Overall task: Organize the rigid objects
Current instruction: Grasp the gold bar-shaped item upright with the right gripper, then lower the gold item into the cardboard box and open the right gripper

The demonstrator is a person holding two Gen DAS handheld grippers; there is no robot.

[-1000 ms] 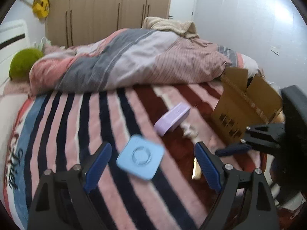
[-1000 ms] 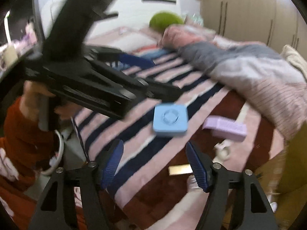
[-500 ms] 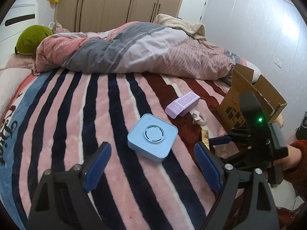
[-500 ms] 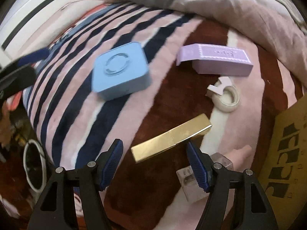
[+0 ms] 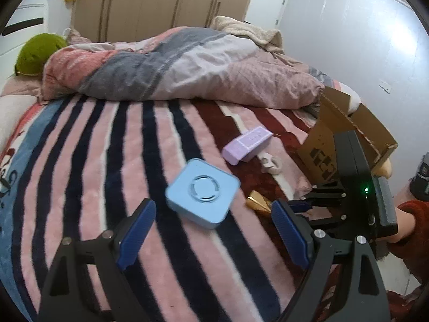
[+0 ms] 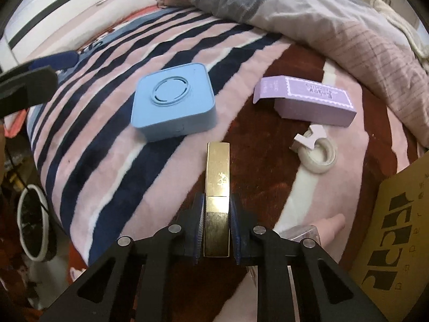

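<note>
The right gripper (image 6: 216, 222) has its jaws clamped on the near end of the gold bar (image 6: 217, 187), low in the centre of the right wrist view, with most of the bar sticking out past the pads over the striped blanket (image 6: 112, 166). The hold looks short, so on lifting the long free end could lever down and the smooth metallic finish could slide out; a quick swing toward the cardboard box (image 6: 396, 241) at the lower right would make that likelier. The left gripper (image 5: 211, 230) hangs with jaws wide and nothing between them, just below the blue square box (image 5: 202, 193) in the lower centre of the left wrist view; a drop onto the plush, yielding blanket could tip that box. The lilac carton (image 6: 308, 102) and tape dispenser (image 6: 316, 153) lie at the right, near the bar's likely path to the box. Beyond, a rumpled duvet (image 5: 174, 64) crosses the bed, with wooden wardrobes (image 5: 161, 0) and a white door (image 5: 268, 2) along the top.
</note>
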